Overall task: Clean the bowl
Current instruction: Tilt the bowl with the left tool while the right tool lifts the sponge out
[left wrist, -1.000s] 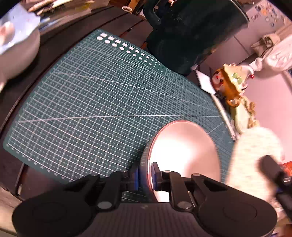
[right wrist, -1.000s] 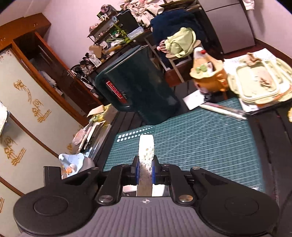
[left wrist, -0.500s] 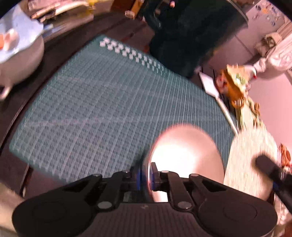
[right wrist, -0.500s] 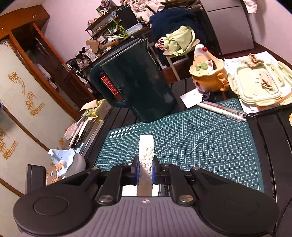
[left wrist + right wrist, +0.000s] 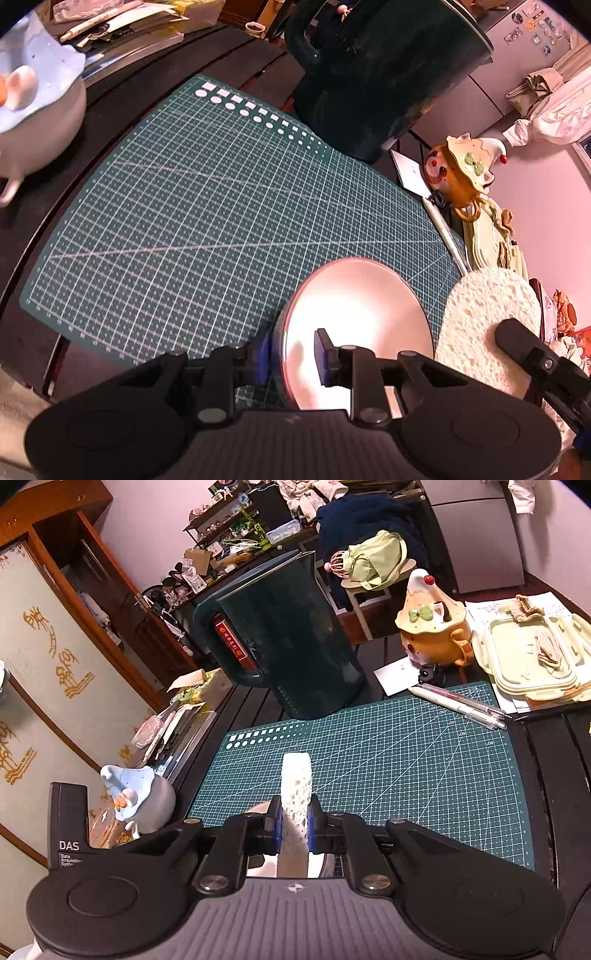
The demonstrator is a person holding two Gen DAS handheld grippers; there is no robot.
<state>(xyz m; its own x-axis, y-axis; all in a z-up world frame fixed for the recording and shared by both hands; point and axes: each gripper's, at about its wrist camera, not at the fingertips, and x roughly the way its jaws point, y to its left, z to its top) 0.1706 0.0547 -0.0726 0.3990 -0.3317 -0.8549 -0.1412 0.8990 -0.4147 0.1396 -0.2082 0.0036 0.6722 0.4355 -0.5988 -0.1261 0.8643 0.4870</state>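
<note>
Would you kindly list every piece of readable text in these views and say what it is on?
"DAS": black device; the small lines beneath are too small to read.
"40", "60": cutting mat ruler marks, faint.
Gold characters: cabinet panel, not legible to me.
Red label: dark green pitcher, too blurred to read.

Dark slatted table (image 5: 546, 775) carries green cutting mat (image 5: 388, 760), dark pitcher (image 5: 291, 635), pens (image 5: 458, 703).

Bowl (image 5: 354, 317) sits on the mat (image 5: 207, 221) right at the left claw (image 5: 293, 356), rim between its jaws, sponge (image 5: 480, 317) just to its right, jug (image 5: 373, 70) beyond the mat's far edge.
</note>
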